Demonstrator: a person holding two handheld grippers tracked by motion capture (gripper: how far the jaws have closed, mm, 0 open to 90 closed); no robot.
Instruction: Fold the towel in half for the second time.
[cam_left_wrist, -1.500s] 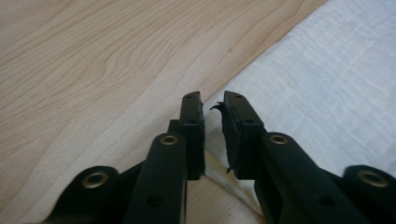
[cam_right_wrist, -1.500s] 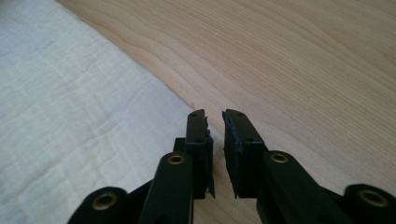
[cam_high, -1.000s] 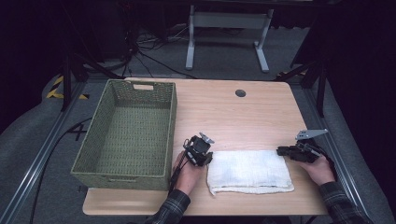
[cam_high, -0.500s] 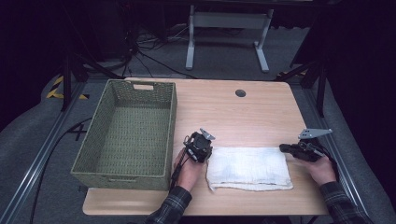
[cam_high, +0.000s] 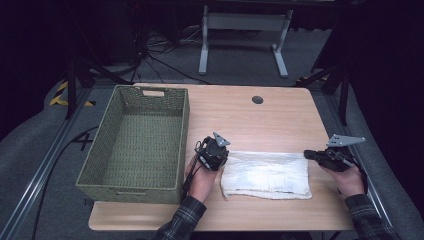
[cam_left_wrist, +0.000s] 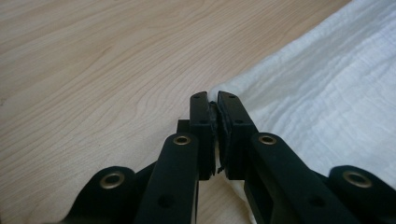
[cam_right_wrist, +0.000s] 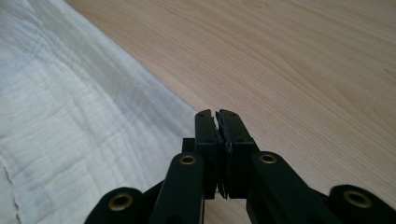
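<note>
White cloth (cam_high: 266, 174) pinched between both hand-held grippers.

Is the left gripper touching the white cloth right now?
Touching. In the left gripper view the left gripper has its jaws closed on the corner edge of the white cloth, fabric pinched between the pads.

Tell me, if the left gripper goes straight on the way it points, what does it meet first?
Probably the cloth. The left gripper points to the right along the table, its jaws shut on the cloth's corner; beyond it stands the right gripper.
</note>
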